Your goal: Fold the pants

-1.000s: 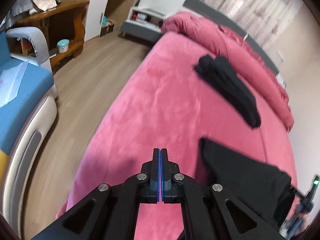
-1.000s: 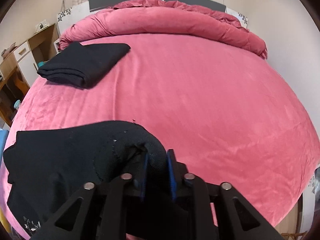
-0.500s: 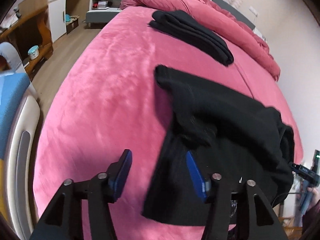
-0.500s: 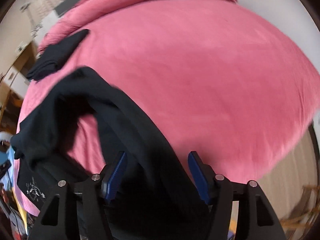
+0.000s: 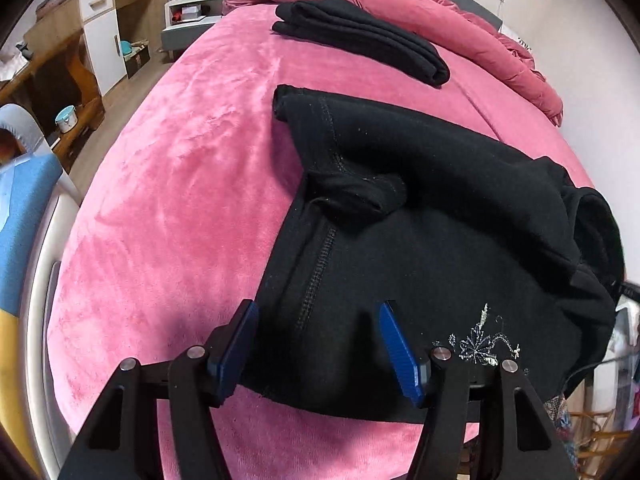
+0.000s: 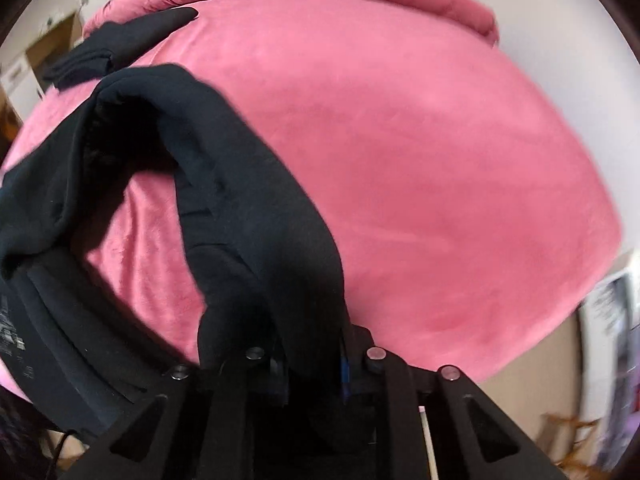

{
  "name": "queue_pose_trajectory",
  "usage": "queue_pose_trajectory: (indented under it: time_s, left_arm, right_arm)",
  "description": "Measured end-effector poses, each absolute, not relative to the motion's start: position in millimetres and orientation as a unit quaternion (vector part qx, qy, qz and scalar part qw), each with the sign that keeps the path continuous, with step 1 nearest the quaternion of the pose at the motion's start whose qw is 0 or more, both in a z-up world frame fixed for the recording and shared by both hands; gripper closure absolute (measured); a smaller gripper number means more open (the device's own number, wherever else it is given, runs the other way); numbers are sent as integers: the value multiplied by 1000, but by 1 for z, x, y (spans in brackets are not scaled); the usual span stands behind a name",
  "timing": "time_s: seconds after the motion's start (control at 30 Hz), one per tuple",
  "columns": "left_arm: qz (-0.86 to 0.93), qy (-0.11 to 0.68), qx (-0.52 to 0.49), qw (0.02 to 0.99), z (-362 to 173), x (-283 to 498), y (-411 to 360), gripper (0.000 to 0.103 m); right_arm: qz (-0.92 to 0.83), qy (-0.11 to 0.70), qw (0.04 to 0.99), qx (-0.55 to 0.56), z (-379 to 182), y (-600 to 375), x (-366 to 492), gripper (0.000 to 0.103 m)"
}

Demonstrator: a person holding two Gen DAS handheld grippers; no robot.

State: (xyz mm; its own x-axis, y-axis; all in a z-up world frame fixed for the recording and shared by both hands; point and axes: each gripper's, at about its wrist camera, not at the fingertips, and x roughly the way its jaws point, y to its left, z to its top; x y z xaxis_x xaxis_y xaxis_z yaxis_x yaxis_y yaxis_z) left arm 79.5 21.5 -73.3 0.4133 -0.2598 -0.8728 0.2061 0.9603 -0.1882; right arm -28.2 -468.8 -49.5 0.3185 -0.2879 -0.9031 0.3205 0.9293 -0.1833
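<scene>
Left wrist view: pink bed (image 5: 168, 184) beside wooden shelving (image 5: 60, 76); left gripper (image 5: 316, 340) gaped over black pants (image 5: 420, 240), right gripper (image 6: 314, 372) clamped them.

My left wrist feed is sharp and evenly lit by soft indoor light, with a faint shadow on the pink bed (image 5: 180, 184) near left. My right wrist feed is motion-blurred, worst at the right edge. Both bend strongly at the rim.

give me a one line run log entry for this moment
left gripper: open over pants | right gripper: shut on pants | bed: folded garment behind
</scene>
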Motion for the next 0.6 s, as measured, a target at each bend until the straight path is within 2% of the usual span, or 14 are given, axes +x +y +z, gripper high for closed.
queue_pose_trajectory:
  time_s: [0.2,0.43,0.53,0.6]
  left_arm:
    - [-142,512,-38,846,-68,74,32,39]
    - [-127,499,-44,856,-61,72,47,38]
    - [-118,497,-47,858,-60,72,55,36]
    - [-113,496,-48,860,-59,72,59,36]
  right_arm:
    - [-264,502,821,-63,12,-485,-10,89]
    - [-357,379,831,-194,110,-490,46,88]
    - [-381,372,816,-225,114,-497,78,83]
    - [-400,400,787,-247,94,-506,95,74]
